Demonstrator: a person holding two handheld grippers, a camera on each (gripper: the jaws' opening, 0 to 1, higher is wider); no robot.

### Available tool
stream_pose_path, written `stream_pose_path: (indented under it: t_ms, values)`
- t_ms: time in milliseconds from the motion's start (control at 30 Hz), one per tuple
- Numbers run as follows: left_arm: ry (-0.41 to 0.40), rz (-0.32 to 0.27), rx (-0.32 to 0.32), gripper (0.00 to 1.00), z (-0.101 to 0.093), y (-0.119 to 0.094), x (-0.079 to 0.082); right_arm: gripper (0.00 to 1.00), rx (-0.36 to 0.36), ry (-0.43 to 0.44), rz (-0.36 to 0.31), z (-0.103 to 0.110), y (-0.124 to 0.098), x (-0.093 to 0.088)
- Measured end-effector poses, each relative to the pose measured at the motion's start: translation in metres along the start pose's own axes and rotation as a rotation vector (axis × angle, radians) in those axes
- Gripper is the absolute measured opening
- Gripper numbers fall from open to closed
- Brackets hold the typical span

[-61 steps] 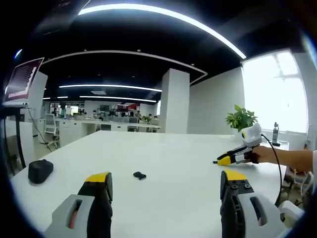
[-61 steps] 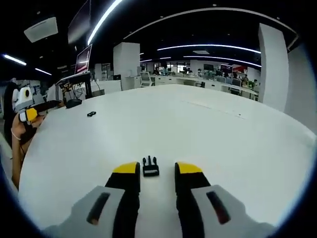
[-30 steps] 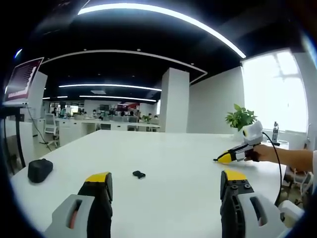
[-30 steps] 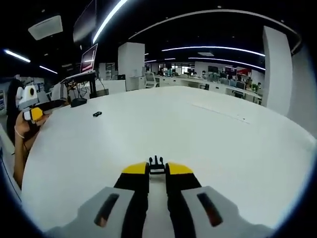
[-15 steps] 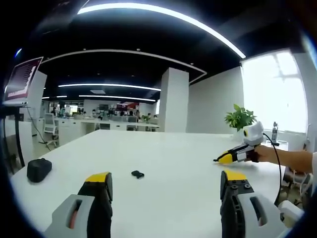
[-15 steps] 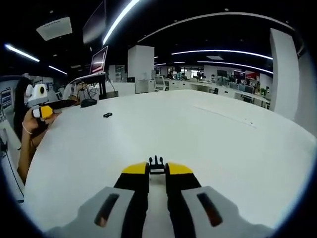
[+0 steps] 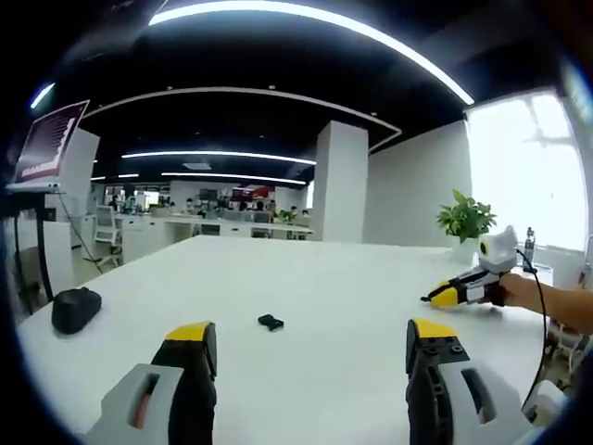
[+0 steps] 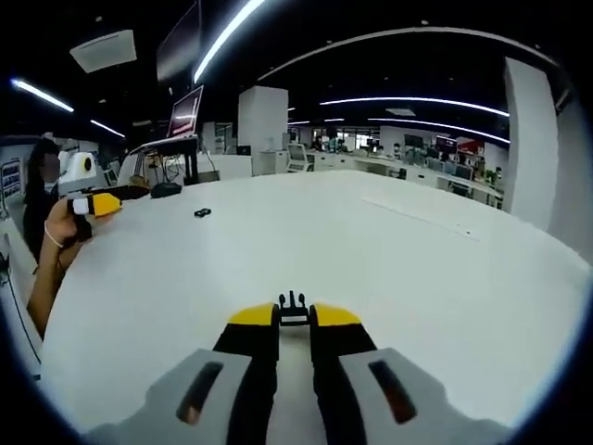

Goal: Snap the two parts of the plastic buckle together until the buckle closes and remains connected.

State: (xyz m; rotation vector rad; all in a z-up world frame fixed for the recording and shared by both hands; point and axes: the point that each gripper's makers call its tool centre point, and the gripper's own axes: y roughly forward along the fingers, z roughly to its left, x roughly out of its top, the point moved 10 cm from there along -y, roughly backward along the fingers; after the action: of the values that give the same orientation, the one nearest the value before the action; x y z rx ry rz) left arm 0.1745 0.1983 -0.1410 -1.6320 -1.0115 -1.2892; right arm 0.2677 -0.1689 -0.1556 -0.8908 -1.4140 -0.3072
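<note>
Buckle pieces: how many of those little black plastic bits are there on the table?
2. One buckle piece lies loose on the white table, ahead of the open left gripper. The other buckle piece is clamped between the jaws of the right gripper.

**Bright table under a dark ceiling, strong fisheye bend**

Long ceiling light strips [image 7: 306,23] glow white against a near-black ceiling and curve hard with the fisheye bend. The white table [image 7: 352,306] reflects evenly, with only faint, soft shadows on it. In the left gripper view a window [image 7: 528,176] at the right is blown out to glare. Both views are sharp at the centre; far desks go soft and small, and straight lines bow toward the edges.
</note>
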Motion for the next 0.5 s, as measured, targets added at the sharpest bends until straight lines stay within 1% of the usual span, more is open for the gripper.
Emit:
stream_pose_path:
  t_ms: [167, 267, 333, 400, 500]
  values:
    - [0.028, -0.006, -0.002, 0.84, -0.006, 0.006, 0.008, 0.12, 0.025, -0.005, -0.017, 0.007, -0.003, 0.006]
    - [0.036, -0.019, 0.003, 0.84, -0.007, 0.010, 0.008, 0.12, 0.030, -0.003, -0.030, 0.008, -0.006, 0.007]
    - [0.010, -0.020, 0.026, 0.84, -0.003, 0.014, 0.007, 0.12, 0.029, 0.001, -0.035, 0.008, -0.008, 0.006]
    - [-0.010, -0.036, 0.055, 0.84, 0.004, 0.017, 0.007, 0.12, 0.028, -0.001, -0.038, 0.008, -0.011, 0.004]
    - [-0.025, -0.027, 0.058, 0.84, 0.011, 0.023, 0.007, 0.12, 0.014, 0.004, -0.038, 0.007, -0.015, 0.000]
